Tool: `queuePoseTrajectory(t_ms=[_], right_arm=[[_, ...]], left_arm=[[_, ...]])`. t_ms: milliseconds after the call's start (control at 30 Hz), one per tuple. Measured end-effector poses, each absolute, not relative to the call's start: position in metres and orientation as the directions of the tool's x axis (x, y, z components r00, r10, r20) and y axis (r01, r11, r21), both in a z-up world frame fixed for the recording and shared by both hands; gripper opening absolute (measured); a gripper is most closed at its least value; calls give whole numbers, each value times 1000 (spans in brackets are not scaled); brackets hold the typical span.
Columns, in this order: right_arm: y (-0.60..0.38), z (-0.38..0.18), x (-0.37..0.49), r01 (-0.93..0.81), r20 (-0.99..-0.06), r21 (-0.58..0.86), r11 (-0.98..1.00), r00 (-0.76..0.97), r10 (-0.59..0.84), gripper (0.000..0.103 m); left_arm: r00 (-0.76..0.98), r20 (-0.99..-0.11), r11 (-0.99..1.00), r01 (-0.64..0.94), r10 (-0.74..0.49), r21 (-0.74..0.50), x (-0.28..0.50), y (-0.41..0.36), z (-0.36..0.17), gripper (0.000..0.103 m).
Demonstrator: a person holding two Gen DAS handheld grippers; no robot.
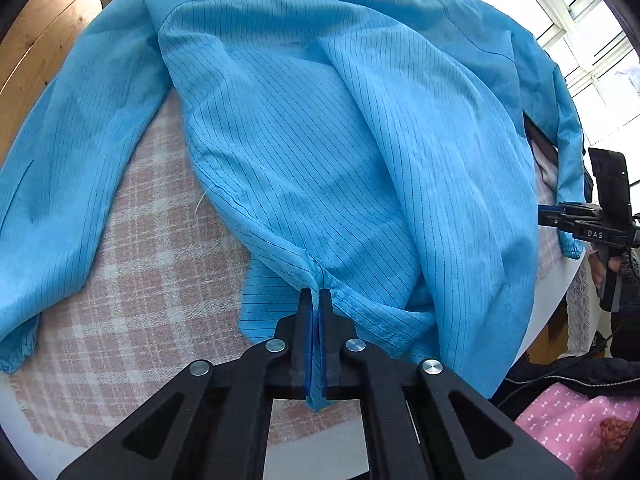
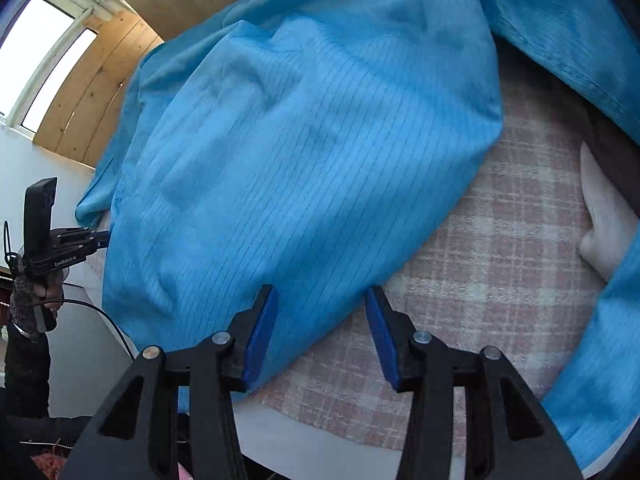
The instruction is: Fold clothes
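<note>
A light blue pinstriped jacket (image 1: 320, 140) lies spread on a pink plaid cloth (image 1: 152, 280), its front panels bunched toward the middle. My left gripper (image 1: 316, 294) is shut on the jacket's lower hem, and a strip of fabric runs down between the pads. In the right wrist view the jacket (image 2: 300, 140) covers the left half, and the left gripper (image 2: 105, 240) pinches its edge at the far left. My right gripper (image 2: 320, 300) stands open over the jacket's edge and the plaid cloth (image 2: 500, 280), holding nothing. It shows small at the far right as the right gripper (image 1: 542, 216).
One sleeve (image 1: 60, 180) trails down the left, the other sleeve (image 1: 568, 140) hangs off the right. Wooden panels (image 1: 44, 32) and windows (image 1: 592, 40) stand behind. A pink patterned fabric (image 1: 572, 420) lies at lower right. A white object (image 2: 604, 220) rests by the cloth's right edge.
</note>
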State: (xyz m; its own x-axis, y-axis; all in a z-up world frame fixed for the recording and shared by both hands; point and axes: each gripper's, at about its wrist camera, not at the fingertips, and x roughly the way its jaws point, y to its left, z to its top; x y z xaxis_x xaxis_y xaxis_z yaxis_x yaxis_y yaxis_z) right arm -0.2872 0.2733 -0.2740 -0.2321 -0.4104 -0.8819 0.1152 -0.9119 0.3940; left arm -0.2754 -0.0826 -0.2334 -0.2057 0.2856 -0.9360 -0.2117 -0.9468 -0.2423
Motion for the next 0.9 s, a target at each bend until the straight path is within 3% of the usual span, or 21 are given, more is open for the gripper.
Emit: queuePoseTrajectory(t_ms=[33, 67, 100, 333, 567, 633, 733, 800, 900], right_arm=[[266, -275, -289, 137, -882, 394, -909, -221, -416, 35], [258, -277, -291, 157, -883, 394, -905, -210, -421, 5], [263, -263, -290, 161, -884, 373, -914, -239, -403, 1], [306, -158, -288, 159, -854, 208, -965, -451, -259, 1], [351, -63, -303, 105, -778, 0, -994, -625, -66, 1], [364, -44, -321, 72, -754, -90, -993, -657, 21, 1], [384, -46, -364, 8, -736, -148, -989, -669, 105, 1], [392, -73, -392, 13, -799, -59, -998, -601, 39, 2], [387, -113, -392, 25, -847, 53, -998, -528, -59, 2]], left_arm=[[-228, -930, -948, -204, 290, -246, -274, -88, -225, 1], [-249, -923, -948, -197, 294, -249, -273, -94, -216, 1], [-271, -915, -949, -189, 298, -252, -271, -99, -207, 1], [-477, -843, -968, -163, 247, -191, -271, -155, -121, 1], [-550, -817, -975, -212, 175, -66, -304, -162, -62, 1], [-537, -835, -984, -176, 125, -34, -346, -168, -82, 3], [-457, -889, -995, -86, -11, 56, -418, -178, -123, 19], [-375, -919, -992, 9, -122, 128, -445, -192, -151, 16], [-374, -926, -999, 11, -46, 45, -421, -200, -165, 18]])
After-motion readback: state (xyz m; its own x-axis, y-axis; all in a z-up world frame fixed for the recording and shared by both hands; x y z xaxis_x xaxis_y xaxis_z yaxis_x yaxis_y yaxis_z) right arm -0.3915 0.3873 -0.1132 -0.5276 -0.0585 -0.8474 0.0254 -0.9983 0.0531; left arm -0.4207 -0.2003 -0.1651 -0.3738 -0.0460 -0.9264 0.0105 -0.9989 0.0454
